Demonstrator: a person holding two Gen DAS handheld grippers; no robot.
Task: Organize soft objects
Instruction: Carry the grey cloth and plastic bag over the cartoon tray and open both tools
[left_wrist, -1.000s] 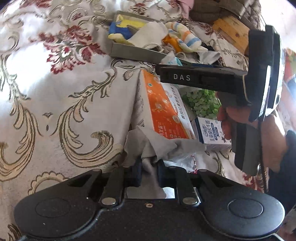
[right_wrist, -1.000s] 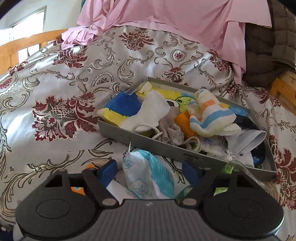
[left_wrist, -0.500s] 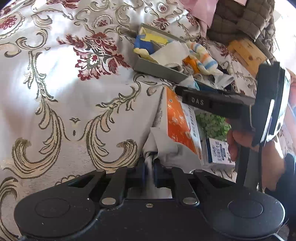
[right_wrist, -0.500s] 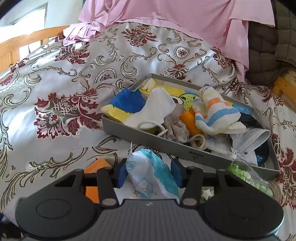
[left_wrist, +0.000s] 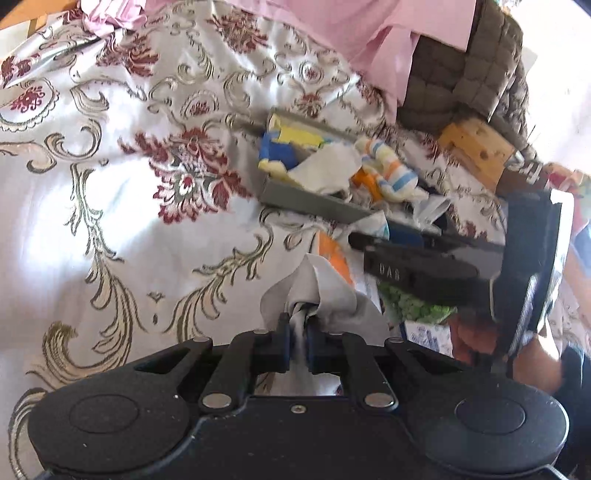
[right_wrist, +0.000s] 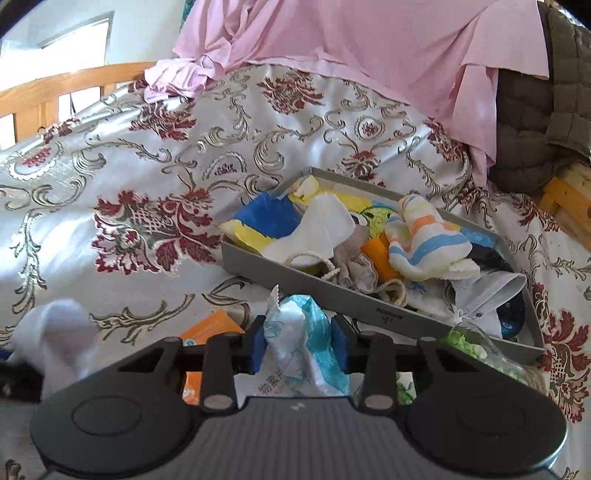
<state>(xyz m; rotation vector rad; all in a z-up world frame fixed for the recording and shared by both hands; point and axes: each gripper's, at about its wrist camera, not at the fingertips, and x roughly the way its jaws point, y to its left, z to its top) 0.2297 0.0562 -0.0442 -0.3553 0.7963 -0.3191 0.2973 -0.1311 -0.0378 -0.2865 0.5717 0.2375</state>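
A bedspread (right_wrist: 155, 177) with red flowers and gold scrolls fills most of both views, and a pink sheet (right_wrist: 369, 44) lies bunched across it beyond the grey tray (right_wrist: 332, 291). The tray sits on the bedspread, heaped with soft things: a blue and yellow cloth (right_wrist: 266, 218) at its far left end, a white pouch (right_wrist: 317, 229) beside that, and a striped sock (right_wrist: 421, 240) towards the middle. Just in front of the tray's near wall, the right gripper (right_wrist: 300, 343) is closing its jaws on a white and blue bag (right_wrist: 303, 332), the pads touching its sides. Further in front of the tray, the left gripper (left_wrist: 299, 341) is clenched tight on a grey cloth (left_wrist: 317, 291), beside an orange box (left_wrist: 334, 258).
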